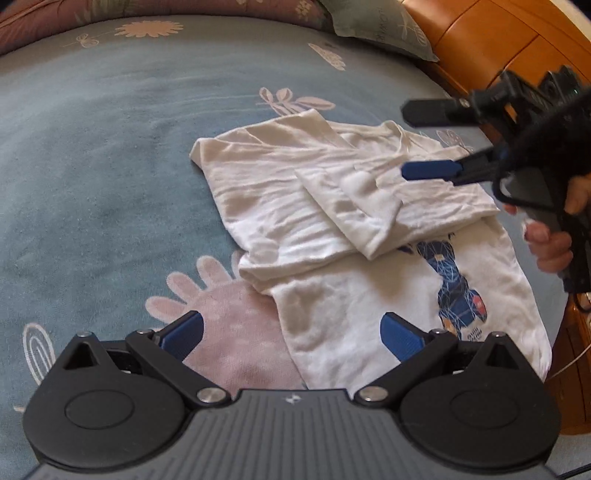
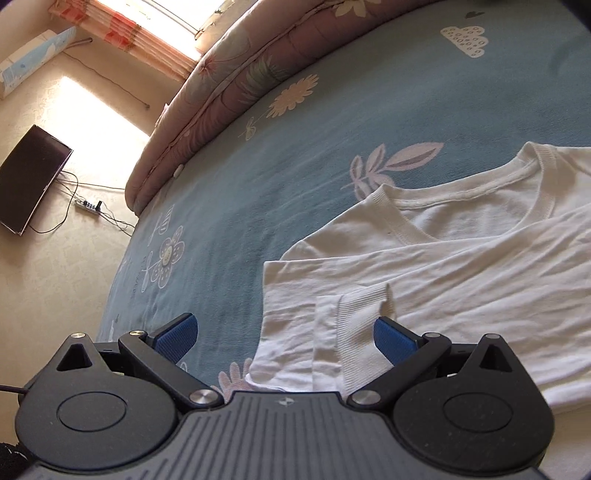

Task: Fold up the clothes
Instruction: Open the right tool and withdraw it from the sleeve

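A white long-sleeved shirt (image 1: 295,206) lies on the blue bedspread (image 1: 110,166), its sleeves folded across the body and a blue printed figure (image 1: 456,288) showing near its hem. My left gripper (image 1: 291,332) hovers open above the hem's left corner, holding nothing. In the left wrist view my right gripper (image 1: 413,142), held by a hand (image 1: 554,240), floats open over the collar end. From the right wrist view, that gripper (image 2: 284,336) stands open above a ribbed cuff (image 2: 362,314), and the collar (image 2: 476,184) lies beyond.
A wooden headboard (image 1: 498,44) and a pillow (image 1: 373,26) sit at the far right of the bed. A pink quilt (image 2: 229,85) runs along the bed's far edge. On the floor beyond lie a dark screen (image 2: 29,184) and a power strip (image 2: 88,205).
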